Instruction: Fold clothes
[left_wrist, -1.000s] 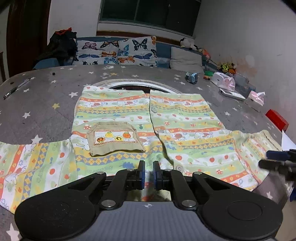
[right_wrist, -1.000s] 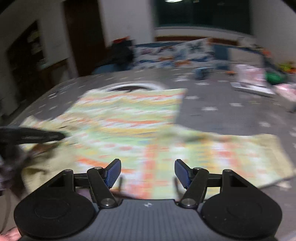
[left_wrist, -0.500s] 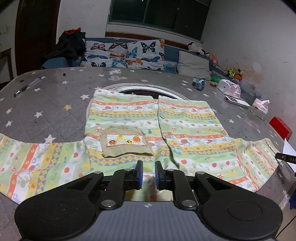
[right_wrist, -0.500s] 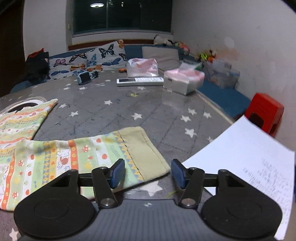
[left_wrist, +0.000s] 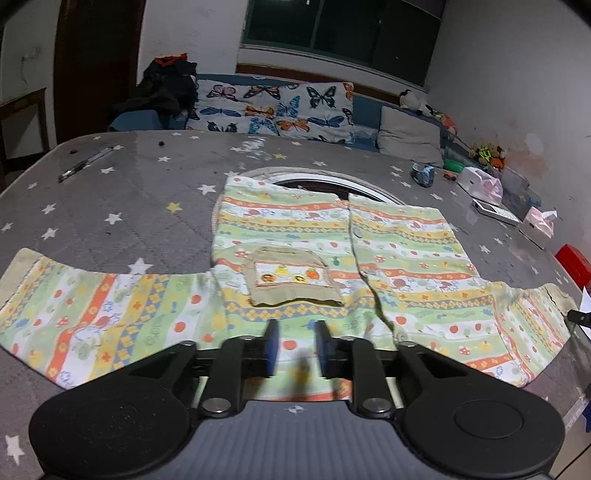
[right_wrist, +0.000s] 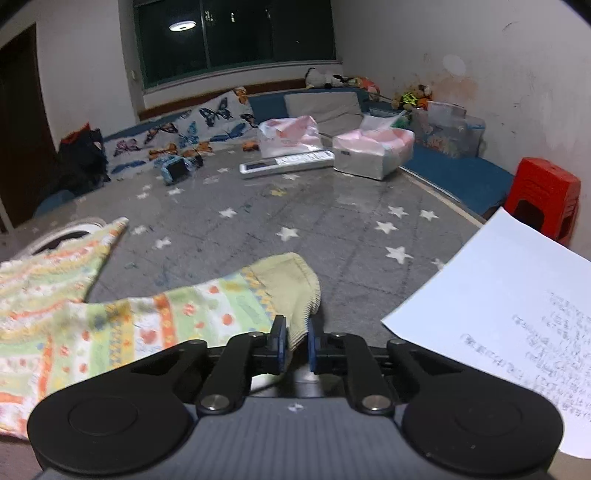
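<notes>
**Striped shirt: right cuff pinched, ready to fold the sleeve in**

Striped cotton child's shirt (left_wrist: 332, 251) with a beige chest pocket (left_wrist: 291, 277) lies spread flat on the grey star-patterned bench (left_wrist: 129, 192), both sleeves out to the sides. The right gripper (right_wrist: 294, 341) has its fingers nearly closed on the beige cuff (right_wrist: 295, 284) of the right sleeve, which is lifted a little. The left gripper (left_wrist: 294, 349) hovers low over the collar edge, fingers a little apart and holding nothing. To fold well, I judge the cuff should travel low and straight across the body, clear of the white paper sheet (right_wrist: 509, 280), while the left keeps the body from sliding.
</notes>
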